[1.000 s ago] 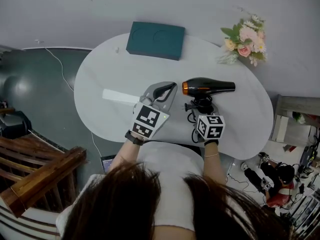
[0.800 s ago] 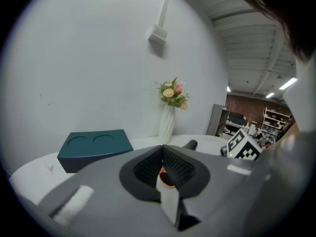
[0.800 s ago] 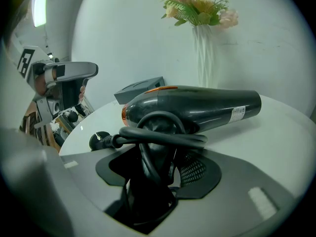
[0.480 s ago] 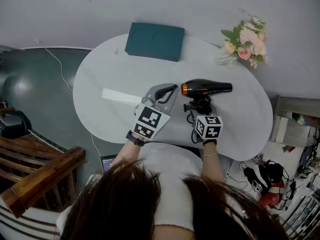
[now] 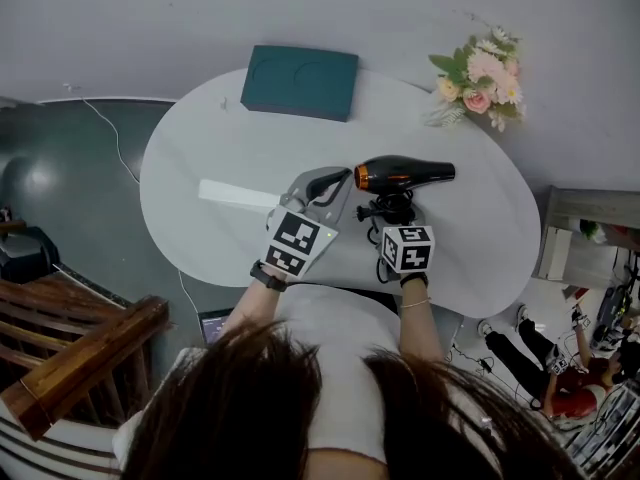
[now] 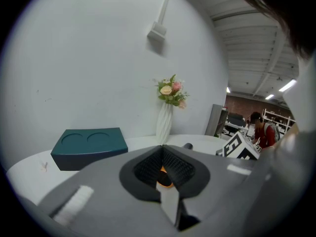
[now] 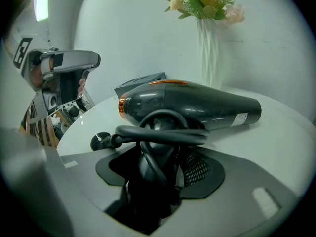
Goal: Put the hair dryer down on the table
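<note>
Jaws of the right gripper (image 7: pixel 158 169) are clamped on the cord-wrapped handle of the hair dryer (image 7: pixel 197 107), barrel low over the counter (image 7: pixel 281 147), left gripper (image 6: pixel 162 152) closed empty; a roll is risked if it is released tilted.

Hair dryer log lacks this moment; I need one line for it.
right gripper shut on hair dryer handle | barrel level over table, contact unclear | left gripper shut, empty

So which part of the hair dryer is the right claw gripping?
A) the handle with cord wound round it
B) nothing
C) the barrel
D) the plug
A: the right claw closes on the hair dryer's cord-wrapped handle, with the barrel lying crosswise beyond.
</note>
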Available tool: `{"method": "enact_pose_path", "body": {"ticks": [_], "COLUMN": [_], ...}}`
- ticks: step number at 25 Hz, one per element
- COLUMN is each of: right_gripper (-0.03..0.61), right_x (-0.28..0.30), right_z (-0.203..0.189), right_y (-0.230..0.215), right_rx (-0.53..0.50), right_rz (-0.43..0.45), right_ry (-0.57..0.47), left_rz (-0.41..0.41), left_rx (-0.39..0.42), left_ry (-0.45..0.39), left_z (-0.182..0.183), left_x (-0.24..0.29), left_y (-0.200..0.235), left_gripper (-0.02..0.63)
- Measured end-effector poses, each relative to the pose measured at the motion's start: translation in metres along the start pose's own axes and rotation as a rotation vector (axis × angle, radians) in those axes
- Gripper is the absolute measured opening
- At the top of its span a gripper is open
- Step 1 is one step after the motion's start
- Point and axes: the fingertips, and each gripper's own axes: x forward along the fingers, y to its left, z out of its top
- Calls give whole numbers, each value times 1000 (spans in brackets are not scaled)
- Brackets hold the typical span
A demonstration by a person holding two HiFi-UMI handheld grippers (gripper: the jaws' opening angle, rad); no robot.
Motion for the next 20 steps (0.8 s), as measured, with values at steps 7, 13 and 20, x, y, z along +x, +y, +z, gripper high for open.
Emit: {"method": "enact_pose_path", "body": {"ticks": [7, 13, 20], "right_gripper": [238, 243, 279], "right_x": [1, 1, -3], "right_z": [-1, -1, -1], "right_y": [0, 0, -1], "right_rx": [-10, -2, 10], "right_rz": [4, 13, 7], "right_ry": [5, 14, 40], "left_rz": [-11, -7, 4], "left_rx": [5, 8, 5], "left_ry": [-4, -13, -27], "left_z": [0, 4, 8], "left_x": [0, -4, -10], "left_y": [-6, -5, -2], "left_gripper": [60, 58, 60]}}
